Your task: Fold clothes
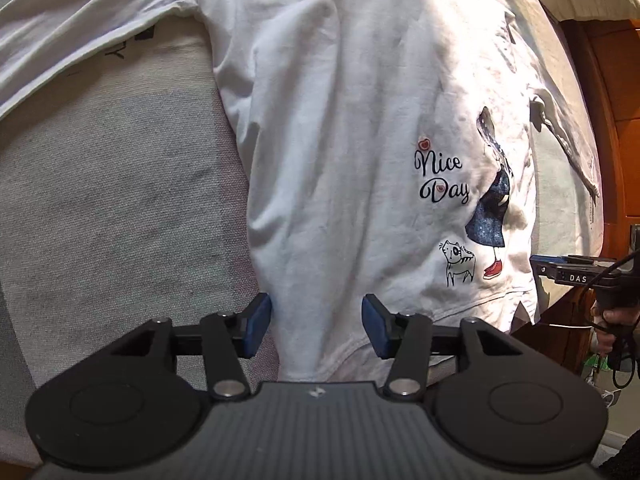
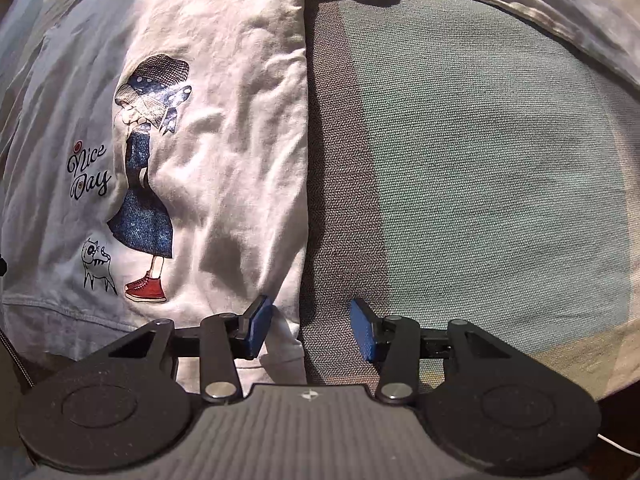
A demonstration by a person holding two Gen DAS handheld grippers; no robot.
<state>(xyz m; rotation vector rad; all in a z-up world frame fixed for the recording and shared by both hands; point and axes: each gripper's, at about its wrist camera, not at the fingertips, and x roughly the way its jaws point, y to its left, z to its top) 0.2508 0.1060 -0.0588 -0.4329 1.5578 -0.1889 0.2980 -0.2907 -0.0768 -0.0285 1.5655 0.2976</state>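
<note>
left tongs [image 1: 316, 326]: spread wide, gripping nothing, straddling the hem's left corner | white T-shirt [image 1: 340, 128]: lying wrinkled and flat on the grey-green bed cover [image 2: 480, 152], "Nice Day" print [image 1: 442, 178] up | right tongs [image 2: 312, 330]: spread wide, empty, at the hem's right corner, over the shirt's side edge

Left wrist view: close above bottom hem, left side of white T-shirt [image 1: 340, 128], facing far along garment toward collar. Right wrist view: equally close at right hem corner, facing same way, grey-green bedcover [image 2: 480, 152] filling right half. Shared: "Nice Day" girl-and-cat print [image 1: 464, 204] [image 2: 132, 184].
</note>
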